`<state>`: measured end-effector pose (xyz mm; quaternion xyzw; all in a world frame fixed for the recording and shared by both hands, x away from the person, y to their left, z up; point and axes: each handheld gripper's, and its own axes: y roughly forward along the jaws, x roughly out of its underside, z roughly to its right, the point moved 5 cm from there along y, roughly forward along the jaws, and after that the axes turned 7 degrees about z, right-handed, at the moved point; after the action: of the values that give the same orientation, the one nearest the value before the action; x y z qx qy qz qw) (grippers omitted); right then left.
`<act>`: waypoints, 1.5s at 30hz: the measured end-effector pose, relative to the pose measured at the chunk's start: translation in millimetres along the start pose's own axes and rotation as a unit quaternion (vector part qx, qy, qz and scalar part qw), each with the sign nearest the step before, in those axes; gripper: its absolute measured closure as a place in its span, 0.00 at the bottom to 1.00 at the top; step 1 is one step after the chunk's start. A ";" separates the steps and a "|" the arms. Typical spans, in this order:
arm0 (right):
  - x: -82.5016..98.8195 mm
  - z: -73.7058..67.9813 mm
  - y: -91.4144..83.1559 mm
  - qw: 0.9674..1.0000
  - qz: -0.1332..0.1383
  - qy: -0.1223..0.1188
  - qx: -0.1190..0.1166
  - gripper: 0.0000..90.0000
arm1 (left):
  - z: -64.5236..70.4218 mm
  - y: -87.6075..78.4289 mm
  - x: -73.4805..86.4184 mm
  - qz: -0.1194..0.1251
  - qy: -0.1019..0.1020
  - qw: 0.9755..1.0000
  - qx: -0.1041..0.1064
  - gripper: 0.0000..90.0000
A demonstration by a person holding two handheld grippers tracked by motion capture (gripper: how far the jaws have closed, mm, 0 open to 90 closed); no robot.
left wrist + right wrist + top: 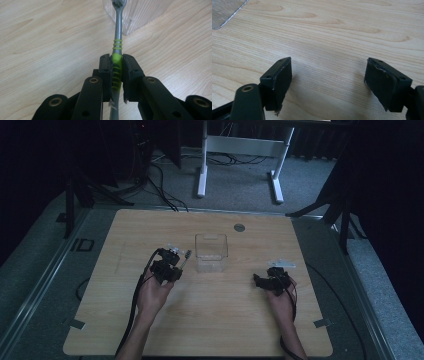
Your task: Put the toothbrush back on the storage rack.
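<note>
A grey toothbrush (pixel 119 27) with a green ribbed grip is clamped between the pads of my left gripper (pixel 116 65). Its head points at the corner of a clear plastic box (pixel 140 15). From above, the left gripper (pixel 172 261) sits just left of that clear box (pixel 211 251), with the toothbrush (pixel 185 258) sticking out toward it. My right gripper (pixel 328 75) stands open over bare wood, nothing between its pads. In the high view the right gripper (pixel 272 279) rests right of the box, nearer the table's front.
The wooden table (pixel 200 330) carries a small clear piece (pixel 281 264) just beyond the right gripper and a round grey cap (pixel 239 227) at the back. A white desk frame (pixel 240 150) stands on the floor behind the table.
</note>
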<state>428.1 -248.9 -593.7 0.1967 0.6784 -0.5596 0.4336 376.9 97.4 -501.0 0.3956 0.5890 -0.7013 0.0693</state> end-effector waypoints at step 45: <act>0.0 0.0 0.0 1.000 0.000 0.000 0.000 0.24 | 4.0 -17.5 -18.6 0.105 0.015 0.994 -0.005 0.88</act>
<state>428.1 -248.8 -593.7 0.1968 0.6784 -0.5597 0.4333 377.6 92.2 -475.7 0.4654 0.5490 -0.6809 0.1359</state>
